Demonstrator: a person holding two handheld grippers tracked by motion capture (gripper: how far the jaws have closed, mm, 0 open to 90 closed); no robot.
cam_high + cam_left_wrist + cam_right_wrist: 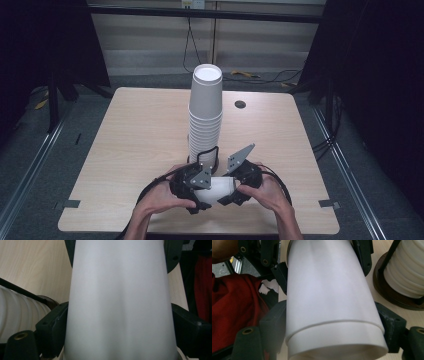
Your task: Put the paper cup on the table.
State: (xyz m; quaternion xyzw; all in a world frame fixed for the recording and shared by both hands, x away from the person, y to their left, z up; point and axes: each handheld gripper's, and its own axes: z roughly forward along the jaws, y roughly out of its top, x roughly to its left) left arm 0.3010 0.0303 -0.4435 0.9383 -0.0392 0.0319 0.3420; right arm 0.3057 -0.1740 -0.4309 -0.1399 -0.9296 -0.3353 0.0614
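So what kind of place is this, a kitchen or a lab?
Probably a lab recording station: a bare wooden table ringed by dark curtains, cables on the floor, and a cup stack.

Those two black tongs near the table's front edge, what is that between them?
A white paper cup lying on its side spans the gap between the left tongs and the right tongs, seen in the high view; both gripper views show it between the jaws.

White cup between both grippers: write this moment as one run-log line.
white cup | between left gripper, right gripper | above table | cup stack behind
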